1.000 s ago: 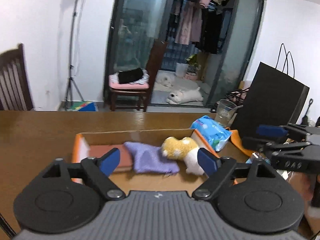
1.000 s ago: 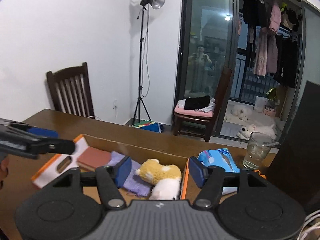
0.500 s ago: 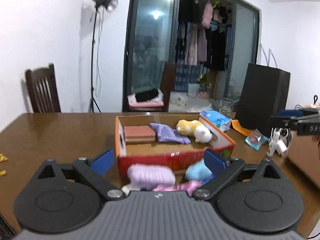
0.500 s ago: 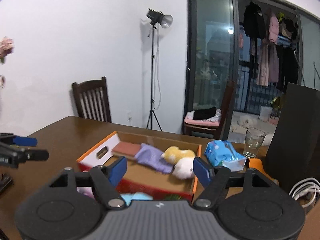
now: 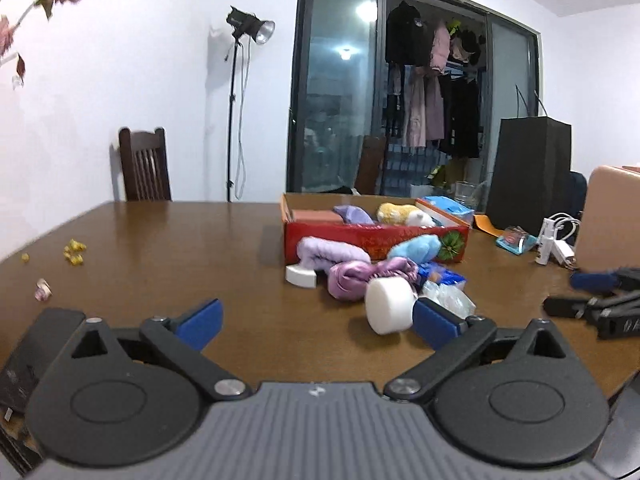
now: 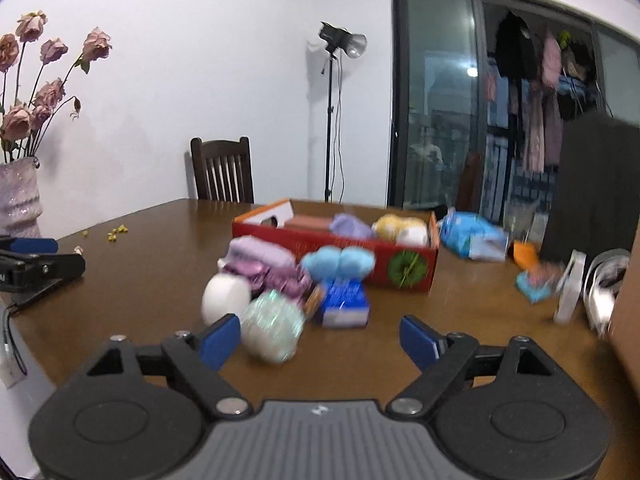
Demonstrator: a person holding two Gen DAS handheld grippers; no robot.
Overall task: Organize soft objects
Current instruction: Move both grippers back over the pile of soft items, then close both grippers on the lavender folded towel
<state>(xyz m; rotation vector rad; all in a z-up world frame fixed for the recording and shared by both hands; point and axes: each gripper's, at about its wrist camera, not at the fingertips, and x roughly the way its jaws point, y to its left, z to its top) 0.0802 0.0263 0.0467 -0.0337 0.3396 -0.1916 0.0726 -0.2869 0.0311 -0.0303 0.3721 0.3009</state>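
Note:
A red cardboard box [image 5: 376,236] [image 6: 384,256] on the wooden table holds a brown pad, a purple cloth [image 5: 352,213] and a yellow-white plush [image 5: 404,214]. In front of it lie a lilac towel [image 5: 328,252], a purple satin cloth [image 5: 360,274], a blue plush [image 5: 416,248] [image 6: 340,262], a white roll [image 5: 390,308] [image 6: 224,296], a shiny clear bag [image 6: 272,326] and a blue packet [image 6: 344,300]. My left gripper [image 5: 316,318] is open and empty, near the table's front. My right gripper [image 6: 320,340] is open and empty, and shows at the right of the left wrist view [image 5: 600,300].
A blue tissue pack [image 6: 472,236], a black paper bag [image 5: 528,172], a glass [image 5: 464,192], chargers and cables [image 5: 556,240] stand to the right. A vase of dried roses [image 6: 20,196] is at the left edge. Yellow crumbs [image 5: 74,250] lie on the table.
Both grippers have pulled back from over the box toward the table's near side. The pile of soft objects in front of the box has come into view. Both stay open.

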